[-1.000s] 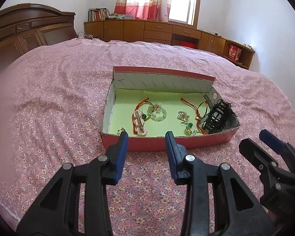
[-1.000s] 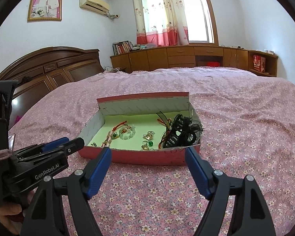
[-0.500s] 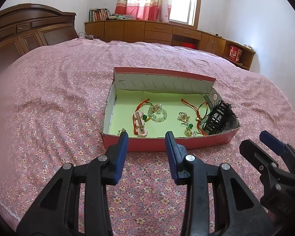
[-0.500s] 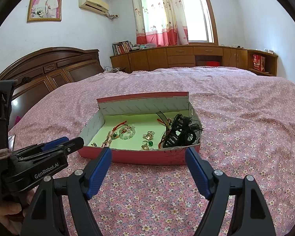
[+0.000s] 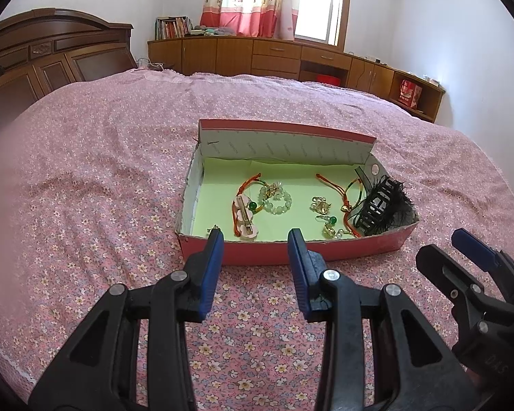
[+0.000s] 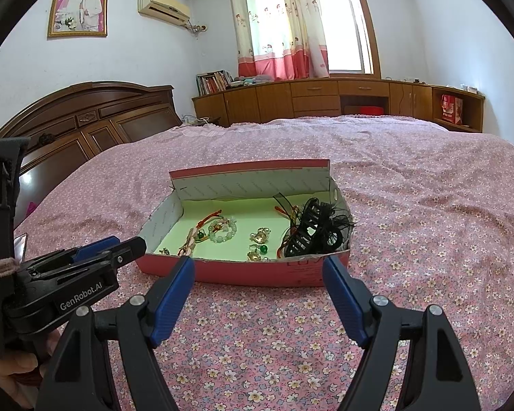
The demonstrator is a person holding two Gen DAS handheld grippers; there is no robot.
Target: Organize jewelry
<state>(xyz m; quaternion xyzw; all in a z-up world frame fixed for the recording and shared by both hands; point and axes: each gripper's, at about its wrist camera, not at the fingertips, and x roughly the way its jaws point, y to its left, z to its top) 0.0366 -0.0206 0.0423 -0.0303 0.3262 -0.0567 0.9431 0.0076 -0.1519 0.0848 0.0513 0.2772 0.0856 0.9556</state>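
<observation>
A shallow pink box (image 5: 291,251) (image 6: 243,275) with a green floor lies on the bed. Inside it are a pale bead bracelet (image 5: 277,199) (image 6: 222,231), a flower hair clip (image 5: 245,217), red cord pieces (image 5: 332,185), gold trinkets (image 5: 320,205) (image 6: 259,236) and a black feathered claw clip (image 5: 382,205) (image 6: 313,233) at the right end. My left gripper (image 5: 255,239) is open and empty just before the box's near wall. My right gripper (image 6: 257,267) is open wider and empty, also short of the box; it also shows in the left wrist view (image 5: 462,250).
The box rests on a pink floral bedspread (image 5: 85,178). A dark wooden headboard (image 6: 85,120) stands at the left. Low wooden cabinets (image 6: 325,99) run under the curtained window behind the bed.
Both grippers have drawn back slightly from the box. Neither has opened or shut, and nothing in the box has moved.
</observation>
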